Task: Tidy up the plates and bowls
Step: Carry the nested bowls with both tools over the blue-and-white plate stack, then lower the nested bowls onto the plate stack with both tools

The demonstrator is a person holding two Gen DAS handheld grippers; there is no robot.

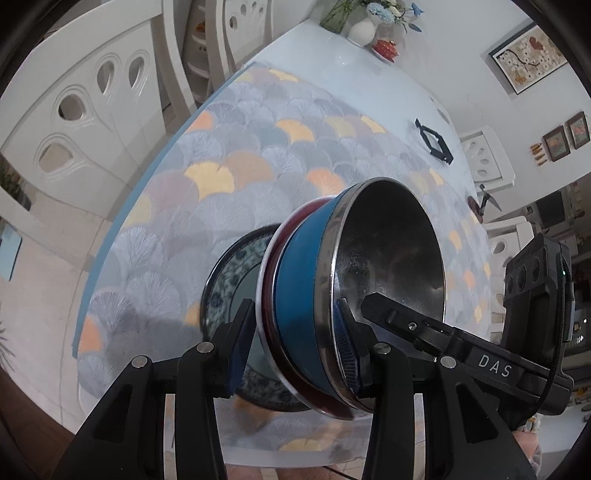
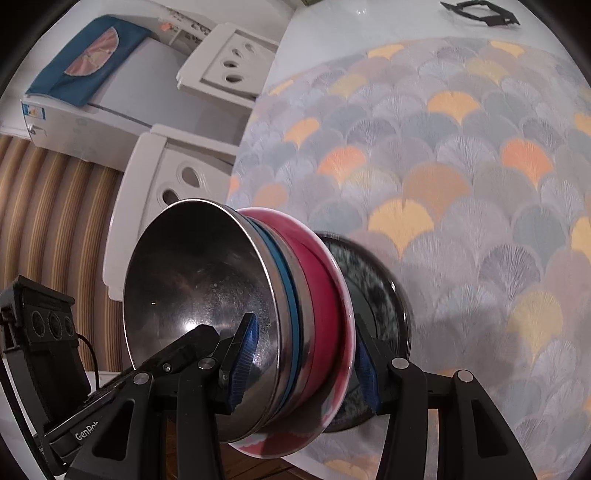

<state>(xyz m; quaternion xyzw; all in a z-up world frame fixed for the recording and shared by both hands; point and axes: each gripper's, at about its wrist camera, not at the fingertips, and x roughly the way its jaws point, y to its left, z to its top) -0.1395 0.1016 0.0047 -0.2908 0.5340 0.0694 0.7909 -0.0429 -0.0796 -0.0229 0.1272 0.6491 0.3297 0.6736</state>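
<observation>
A steel bowl with a blue outer wall (image 1: 391, 258) sits nested in a red bowl with a white rim (image 1: 267, 295). Both lie over a dark blue-patterned plate (image 1: 229, 273) on the tablecloth. My left gripper (image 1: 295, 343) is shut on the stacked bowls, one pad inside the steel bowl, one under the red rim. My right gripper (image 2: 303, 362) is shut on the same stack from the opposite side: steel bowl (image 2: 199, 288), red bowl (image 2: 321, 295), plate (image 2: 376, 295) behind. Each gripper shows in the other's view.
The table carries a fan-patterned cloth (image 1: 258, 155). A black folding trivet (image 1: 434, 140) lies further back, with a white vase of flowers (image 1: 364, 29) and a small red dish (image 1: 384, 48) at the far end. White chairs (image 2: 173, 177) stand around the table.
</observation>
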